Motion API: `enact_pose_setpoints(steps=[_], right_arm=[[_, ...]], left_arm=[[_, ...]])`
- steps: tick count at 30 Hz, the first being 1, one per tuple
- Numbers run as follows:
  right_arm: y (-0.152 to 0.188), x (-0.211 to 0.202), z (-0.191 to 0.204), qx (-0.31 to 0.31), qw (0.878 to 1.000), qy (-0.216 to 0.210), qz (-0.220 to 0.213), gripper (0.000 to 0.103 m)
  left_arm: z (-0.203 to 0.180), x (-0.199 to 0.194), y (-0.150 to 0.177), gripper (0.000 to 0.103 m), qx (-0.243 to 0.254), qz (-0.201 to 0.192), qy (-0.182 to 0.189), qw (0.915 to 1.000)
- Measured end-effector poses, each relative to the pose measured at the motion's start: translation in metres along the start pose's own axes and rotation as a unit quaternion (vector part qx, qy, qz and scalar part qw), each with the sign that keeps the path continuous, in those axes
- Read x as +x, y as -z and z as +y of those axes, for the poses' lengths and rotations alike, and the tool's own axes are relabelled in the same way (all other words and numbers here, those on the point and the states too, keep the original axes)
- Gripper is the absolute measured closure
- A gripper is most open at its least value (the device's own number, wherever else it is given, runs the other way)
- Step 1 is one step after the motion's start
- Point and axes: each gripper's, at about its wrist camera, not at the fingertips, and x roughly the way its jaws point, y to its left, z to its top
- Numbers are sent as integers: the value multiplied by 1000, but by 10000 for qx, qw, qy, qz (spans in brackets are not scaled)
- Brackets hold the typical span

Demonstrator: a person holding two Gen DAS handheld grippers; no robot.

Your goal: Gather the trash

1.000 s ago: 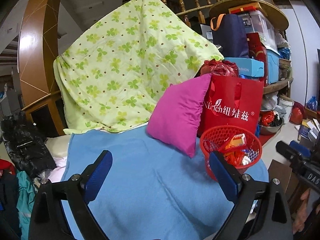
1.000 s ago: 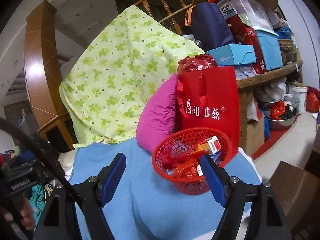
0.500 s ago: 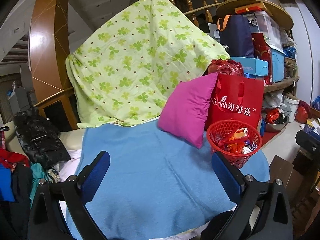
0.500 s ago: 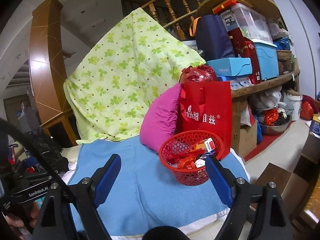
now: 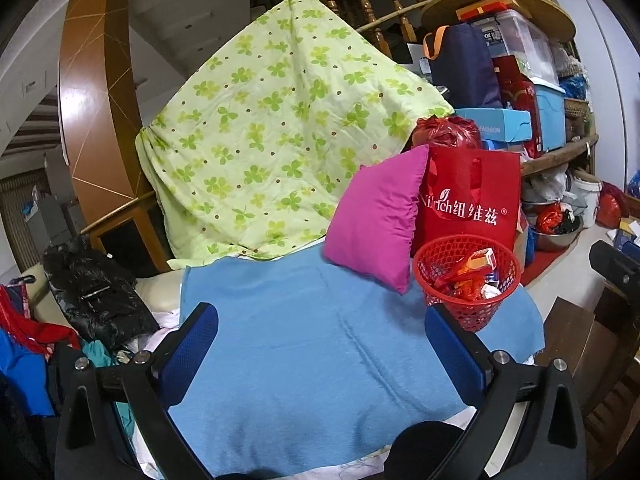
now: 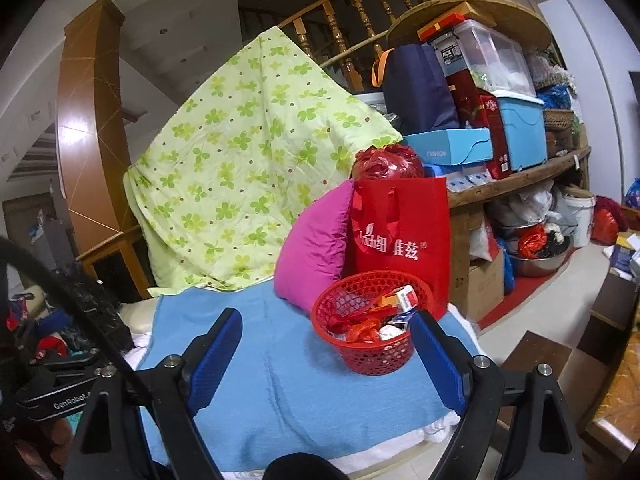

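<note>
A red mesh basket (image 5: 468,280) holding wrappers and a small box stands on the right end of a blue towel (image 5: 312,360); it also shows in the right wrist view (image 6: 372,324). My left gripper (image 5: 320,354) is open and empty, hovering over the towel's front part, left of the basket. My right gripper (image 6: 326,360) is open and empty, just in front of the basket, its right finger (image 6: 438,360) beside the basket's wall. The trash in the basket (image 6: 368,326) is red and orange wrappers with white scraps.
A magenta pillow (image 5: 380,220) and a red shopping bag (image 5: 472,200) stand behind the basket. A green clover quilt (image 5: 272,140) hangs at the back. Clothes (image 5: 92,300) are piled at the left. Cluttered shelves (image 6: 500,120) and floor items sit at the right.
Both grippers have pulled back from the basket and the towel; the scene looks smaller and more of the towel's front edge shows. Both stay open and empty.
</note>
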Motion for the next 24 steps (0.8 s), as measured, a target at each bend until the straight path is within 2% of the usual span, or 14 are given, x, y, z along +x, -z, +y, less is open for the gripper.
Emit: enact_pose_setpoints(steps=[24], right_arm=[[6, 7, 13, -210, 9994, -14, 258, 15]], left_arm=[[16, 2, 10, 0, -274, 148, -47, 9995]])
